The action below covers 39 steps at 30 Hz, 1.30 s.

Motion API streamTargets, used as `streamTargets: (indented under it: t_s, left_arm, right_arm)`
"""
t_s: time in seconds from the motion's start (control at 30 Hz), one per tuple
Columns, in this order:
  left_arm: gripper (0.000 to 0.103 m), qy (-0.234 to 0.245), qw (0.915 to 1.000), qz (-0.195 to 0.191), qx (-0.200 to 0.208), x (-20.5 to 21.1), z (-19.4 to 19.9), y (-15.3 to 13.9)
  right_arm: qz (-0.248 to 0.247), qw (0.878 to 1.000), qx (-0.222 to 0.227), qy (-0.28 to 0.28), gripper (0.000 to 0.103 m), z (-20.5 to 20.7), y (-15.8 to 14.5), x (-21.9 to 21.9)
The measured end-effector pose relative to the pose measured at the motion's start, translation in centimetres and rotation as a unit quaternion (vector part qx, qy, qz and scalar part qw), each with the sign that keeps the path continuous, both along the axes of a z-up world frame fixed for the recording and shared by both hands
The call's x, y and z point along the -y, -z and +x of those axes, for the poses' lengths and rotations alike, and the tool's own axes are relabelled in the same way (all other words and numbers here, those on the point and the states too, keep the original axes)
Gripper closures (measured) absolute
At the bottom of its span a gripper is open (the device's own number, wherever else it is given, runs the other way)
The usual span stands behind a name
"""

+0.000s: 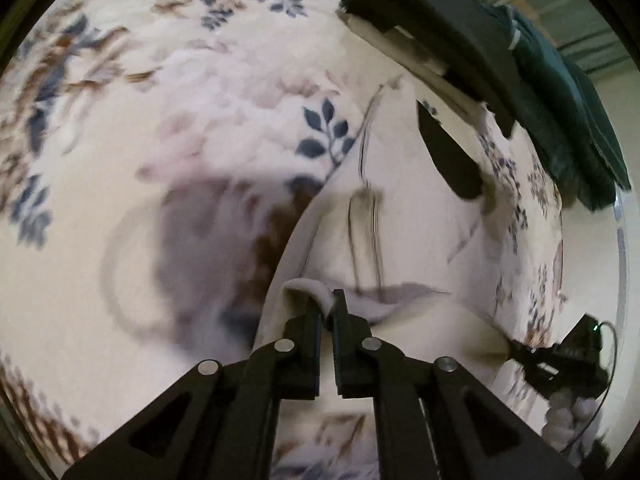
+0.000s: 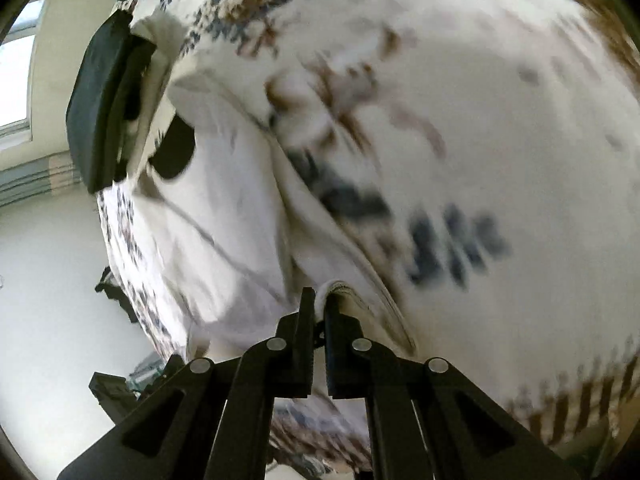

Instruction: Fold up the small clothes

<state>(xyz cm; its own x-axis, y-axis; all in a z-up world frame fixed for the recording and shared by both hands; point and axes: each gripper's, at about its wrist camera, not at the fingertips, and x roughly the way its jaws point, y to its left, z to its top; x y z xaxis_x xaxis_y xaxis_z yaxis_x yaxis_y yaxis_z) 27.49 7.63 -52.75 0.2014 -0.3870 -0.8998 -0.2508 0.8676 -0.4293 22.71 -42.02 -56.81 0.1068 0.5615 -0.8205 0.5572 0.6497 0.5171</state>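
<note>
My black left gripper (image 1: pixel 329 307) and right gripper (image 2: pixel 320 307) each clamp the white cotton garment's (image 1: pixel 408 240) hem; I should carry both evenly over the floral blanket (image 1: pixel 160 80).

No legible text, label, brand, number or sign anywhere

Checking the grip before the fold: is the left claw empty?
No, the left claw is shut on an edge of the white garment.
</note>
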Motion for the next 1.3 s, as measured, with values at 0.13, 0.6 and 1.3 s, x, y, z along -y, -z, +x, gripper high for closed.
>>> streamTargets:
  t_s: [0.13,0.6,1.3]
  left_arm:
    - [0.077,-0.007,0.9999,-0.008,-0.010,-1.0,1.1,0.2]
    - [0.078,0.032,0.9992,0.021,-0.014,0.7,2.1,3.8]
    - [0.081,0.043,0.9976,-0.015,-0.052,-2.2,3.6,2.4]
  right_arm:
    - [-0.021,0.999,0.027,-0.031,0.055,1.9,-1.2,-0.3]
    - [-0.068,0.989,0.022,-0.129,0.063,2.3,2.5,-2.0]
    - [-0.151,0.982,0.012,-0.110,0.091,5.1,1.8,-2.0]
